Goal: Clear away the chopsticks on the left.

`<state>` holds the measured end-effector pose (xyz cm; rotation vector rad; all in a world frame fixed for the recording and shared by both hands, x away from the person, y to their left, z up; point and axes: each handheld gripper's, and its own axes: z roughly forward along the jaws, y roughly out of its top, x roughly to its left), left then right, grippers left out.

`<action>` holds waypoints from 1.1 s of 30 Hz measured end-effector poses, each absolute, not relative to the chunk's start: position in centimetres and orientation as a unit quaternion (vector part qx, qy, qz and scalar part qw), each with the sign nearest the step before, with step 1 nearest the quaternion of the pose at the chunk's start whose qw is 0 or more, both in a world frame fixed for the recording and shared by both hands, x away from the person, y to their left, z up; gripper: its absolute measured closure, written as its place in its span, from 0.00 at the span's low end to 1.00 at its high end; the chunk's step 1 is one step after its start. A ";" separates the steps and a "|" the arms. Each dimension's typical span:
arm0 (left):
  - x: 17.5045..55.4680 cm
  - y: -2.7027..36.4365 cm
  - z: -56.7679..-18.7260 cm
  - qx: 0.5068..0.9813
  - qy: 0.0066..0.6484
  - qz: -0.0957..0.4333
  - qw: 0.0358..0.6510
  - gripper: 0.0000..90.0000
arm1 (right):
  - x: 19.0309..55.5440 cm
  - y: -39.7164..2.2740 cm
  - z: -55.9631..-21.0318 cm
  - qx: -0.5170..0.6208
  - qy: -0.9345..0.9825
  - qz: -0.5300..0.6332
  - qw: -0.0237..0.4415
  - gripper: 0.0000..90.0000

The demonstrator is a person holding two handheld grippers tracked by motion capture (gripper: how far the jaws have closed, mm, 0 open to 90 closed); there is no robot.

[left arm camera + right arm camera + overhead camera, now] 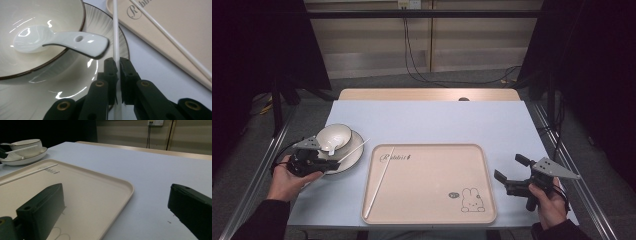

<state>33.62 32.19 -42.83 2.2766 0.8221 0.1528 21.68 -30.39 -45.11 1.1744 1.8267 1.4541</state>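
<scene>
**Left claw pinching one chopstick at the plate; right claw wide and empty**

Nearest you, your right hand holds the right gripper just off the right edge of the tray, low over the pale blue table. In the right gripper view its two black jaws stand far apart with nothing between them; one hangs over the tray's near corner, the other over bare table.

Your left hand holds the left gripper at the table's left side, pointed toward the tray. In the left gripper view the jaws are drawn nearly together on a thin white chopstick, which passes between the tips and runs on over the rim of the plate. In the high view that stick reaches from the claw up and right toward the tray's far left corner. You cannot tell whether its free end touches the tray.

The second chopstick lies inside the tray along its left side, from the near left corner up to the printed script at the far left. A rabbit drawing sits in the tray's near right part.

Farther left, the plate carries a cream bowl with a dark rim. A white ceramic spoon rests in the bowl, its handle over the bowl's edge toward the left claw.
</scene>
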 end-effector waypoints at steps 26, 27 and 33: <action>27.0 28.9 -40.3 0.815 0.441 0.056 0.371 0.94 | 21.7 -30.3 -45.1 0.434 0.674 0.537 0.263 0.01; 26.8 28.8 -40.3 0.813 0.444 0.056 0.373 0.94 | 21.7 -30.3 -45.1 0.434 0.674 0.537 0.263 0.01; 25.8 26.9 -40.3 0.797 0.476 0.061 0.366 0.94 | 21.7 -30.4 -45.1 0.434 0.675 0.537 0.262 0.01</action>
